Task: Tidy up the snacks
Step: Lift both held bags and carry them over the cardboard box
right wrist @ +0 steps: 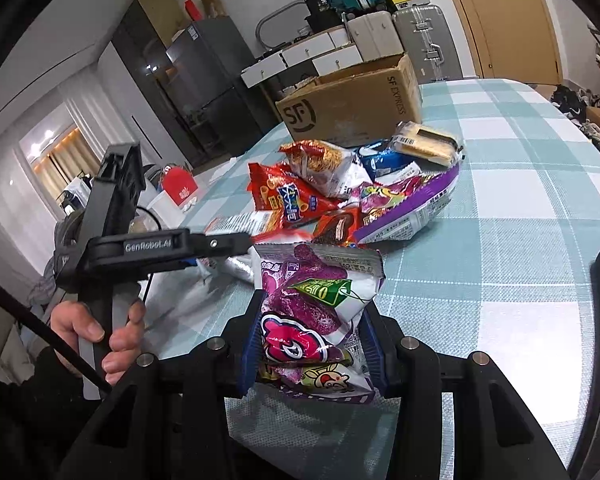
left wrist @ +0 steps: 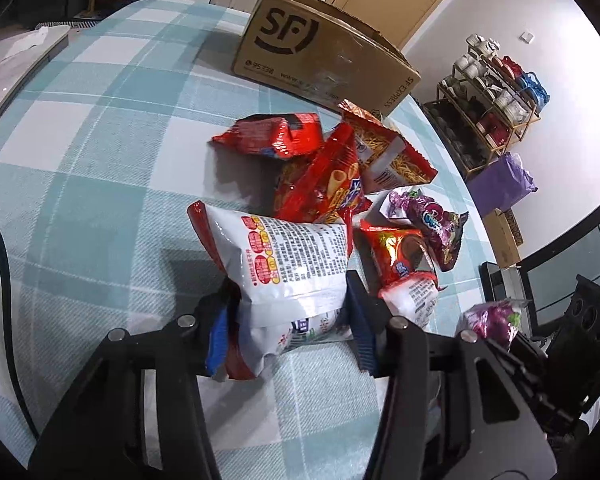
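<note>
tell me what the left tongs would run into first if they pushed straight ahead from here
Probably the red snack bag lying just beyond the white snack bag that the left tongs already grip. The cardboard box sits farther along that line, though fisheye depth is uncertain.

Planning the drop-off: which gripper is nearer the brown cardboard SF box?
Hard to call; perhaps the left. The left gripper and the right gripper both face the brown cardboard SF box across the snack pile.
</note>
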{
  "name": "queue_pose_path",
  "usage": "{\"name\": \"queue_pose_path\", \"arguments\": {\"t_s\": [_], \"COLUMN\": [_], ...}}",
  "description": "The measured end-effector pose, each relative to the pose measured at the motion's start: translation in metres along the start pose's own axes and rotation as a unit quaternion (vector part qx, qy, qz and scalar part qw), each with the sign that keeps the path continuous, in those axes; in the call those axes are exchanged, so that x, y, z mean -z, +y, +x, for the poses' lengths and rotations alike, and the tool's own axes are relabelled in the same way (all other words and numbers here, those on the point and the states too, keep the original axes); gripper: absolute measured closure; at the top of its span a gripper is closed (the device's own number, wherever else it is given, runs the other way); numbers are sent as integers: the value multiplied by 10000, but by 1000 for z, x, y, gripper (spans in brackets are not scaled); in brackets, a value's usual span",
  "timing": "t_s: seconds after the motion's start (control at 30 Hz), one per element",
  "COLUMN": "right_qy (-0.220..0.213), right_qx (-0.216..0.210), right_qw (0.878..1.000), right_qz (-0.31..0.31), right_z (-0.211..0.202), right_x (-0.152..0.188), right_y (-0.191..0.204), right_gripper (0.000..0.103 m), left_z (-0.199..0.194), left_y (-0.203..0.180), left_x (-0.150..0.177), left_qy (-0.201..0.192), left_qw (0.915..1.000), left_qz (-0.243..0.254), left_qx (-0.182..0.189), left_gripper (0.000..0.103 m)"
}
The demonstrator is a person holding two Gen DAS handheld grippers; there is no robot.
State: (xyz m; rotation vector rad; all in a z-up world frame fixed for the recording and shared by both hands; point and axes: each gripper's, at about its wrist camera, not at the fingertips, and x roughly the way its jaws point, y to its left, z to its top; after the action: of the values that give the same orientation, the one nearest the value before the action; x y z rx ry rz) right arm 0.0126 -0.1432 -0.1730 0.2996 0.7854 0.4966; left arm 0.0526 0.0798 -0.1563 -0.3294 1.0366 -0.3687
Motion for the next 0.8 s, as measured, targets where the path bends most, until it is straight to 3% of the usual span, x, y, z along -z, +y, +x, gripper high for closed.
{"name": "queue_pose_path", "arguments": {"t_s": [0.33,0.43,0.63,0.8], "right_qy": [-161,-263,-456,-612], "right_qx": [29,13,-33,-53], "right_qw": [9999,9996,9989,9979], "right_qz": [-26,-51,-100,-219], "right_z": [-7,-11,-19,-23], "right_x": [-6,-11,-27,-46], "right_y": [4,8,15,21], "right_gripper": [59,59,59,59], "left_z": [-32,-47,-79,-112], "left_y": [6,-1,-14,-28], "left_x": [6,8,3,-9], "left_qy": [-281,-504,-918,-1421], "left_qw": [9995,9977,9923,9801], "left_qz": [89,302,549,860], "left_qx": [-100,-351,-629,-1082], "left_gripper": [56,56,56,56]}}
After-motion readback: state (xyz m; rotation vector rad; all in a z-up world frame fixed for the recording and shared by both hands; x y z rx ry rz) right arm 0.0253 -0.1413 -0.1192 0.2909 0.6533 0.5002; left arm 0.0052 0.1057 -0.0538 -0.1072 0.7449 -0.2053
